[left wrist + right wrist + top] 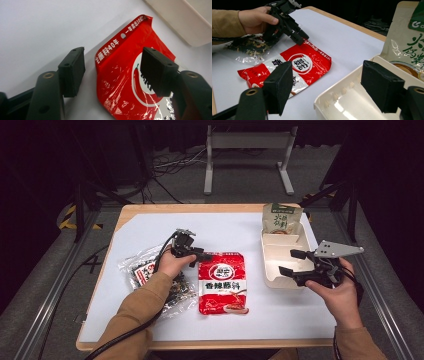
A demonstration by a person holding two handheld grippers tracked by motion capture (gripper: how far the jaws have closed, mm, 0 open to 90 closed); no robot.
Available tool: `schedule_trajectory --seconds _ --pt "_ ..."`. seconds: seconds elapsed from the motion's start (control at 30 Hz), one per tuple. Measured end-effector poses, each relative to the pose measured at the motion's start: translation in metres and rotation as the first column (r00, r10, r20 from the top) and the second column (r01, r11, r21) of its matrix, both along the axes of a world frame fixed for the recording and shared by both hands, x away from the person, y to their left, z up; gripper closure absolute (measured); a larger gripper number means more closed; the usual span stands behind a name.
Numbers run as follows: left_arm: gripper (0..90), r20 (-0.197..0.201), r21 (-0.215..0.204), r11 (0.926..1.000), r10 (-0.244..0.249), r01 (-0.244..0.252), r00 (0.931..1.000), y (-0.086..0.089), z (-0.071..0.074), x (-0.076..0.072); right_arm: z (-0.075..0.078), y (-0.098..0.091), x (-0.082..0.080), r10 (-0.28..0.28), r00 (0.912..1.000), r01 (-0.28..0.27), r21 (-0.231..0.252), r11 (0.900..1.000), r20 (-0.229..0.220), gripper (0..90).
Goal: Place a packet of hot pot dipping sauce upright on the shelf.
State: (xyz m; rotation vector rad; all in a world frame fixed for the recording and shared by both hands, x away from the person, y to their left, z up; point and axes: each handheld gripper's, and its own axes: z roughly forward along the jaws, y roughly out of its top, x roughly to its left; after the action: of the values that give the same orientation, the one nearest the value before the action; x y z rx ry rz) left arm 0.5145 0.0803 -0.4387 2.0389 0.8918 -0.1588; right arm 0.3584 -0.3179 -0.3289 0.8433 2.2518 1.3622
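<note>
Two tongs, both with jaws apart and nothing held. Your left tongs (196, 254) sit low at the far left corner of the red sachet (222, 282), one jaw over bare worktop (150, 227), the other over the printed face; in the left gripper view that corner (100, 60) lies between the jaws and curls slightly up off the surface. Your right tongs (292, 262) hover over the near half of the cream tray (268, 270) at the right of the worktop, well apart from the sachet.

The sachet lies flat mid-worktop, between a clear packet of dark dried pieces (145, 272) on its left and the tray on its right. A green-printed pouch (282, 219) stands in the tray's far end.

Risks, as judged:
- Film is glossy and thin; closing on the corner alone may let it slip out, or only crease the edge.
- A jaw pressed onto the worktop may push the sachet away instead of getting under it.
- Your left wrist rests on the clear packet and may drag it.

View notes: the right gripper view shows small pale crumbs (334, 96) on the tray floor and your left hand (253, 18); the high view gives the overall layout.
</note>
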Motion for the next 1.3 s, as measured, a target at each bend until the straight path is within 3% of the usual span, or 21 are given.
schedule_trajectory --seconds 0.2,0.6,0.73,0.97,1.23,1.3 --pt "41.4 -0.024 -0.011 0.9995 -0.03 0.03 0.9993 -0.004 -0.001 -0.001 -0.001 0.003 0.0 0.013 0.9999 -0.013 -0.002 0.9999 -0.005 26.7" --pt "39.6 0.046 -0.009 0.9944 -0.104 0.105 0.9935 -0.004 0.021 -0.022 -0.002 0.006 0.0 0.027 0.9996 -0.027 -0.01 0.9996 -0.007 27.7" --pt "39.4 0.077 0.023 0.9905 -0.137 0.135 0.9876 -0.009 0.024 -0.03 -0.003 0.008 0.001 0.035 0.9993 -0.035 -0.015 0.9993 -0.013 28.1" --pt "40.7 0.064 0.04 0.9821 -0.186 0.184 0.9804 -0.018 0.02 -0.036 -0.003 0.01 0.0 0.045 0.9989 -0.045 -0.017 0.9988 -0.012 28.1" --pt "47.6 0.067 0.114 0.9772 -0.187 0.179 0.98 -0.025 0.012 -0.037 -0.004 0.011 0.0 0.052 0.9985 -0.052 -0.022 0.9984 -0.014 28.3" --pt "50.7 0.066 0.116 0.9793 -0.175 0.166 0.9824 -0.024 0.01 -0.035 -0.004 0.011 0.0 0.056 0.9983 -0.056 -0.026 0.9981 -0.015 33.5"
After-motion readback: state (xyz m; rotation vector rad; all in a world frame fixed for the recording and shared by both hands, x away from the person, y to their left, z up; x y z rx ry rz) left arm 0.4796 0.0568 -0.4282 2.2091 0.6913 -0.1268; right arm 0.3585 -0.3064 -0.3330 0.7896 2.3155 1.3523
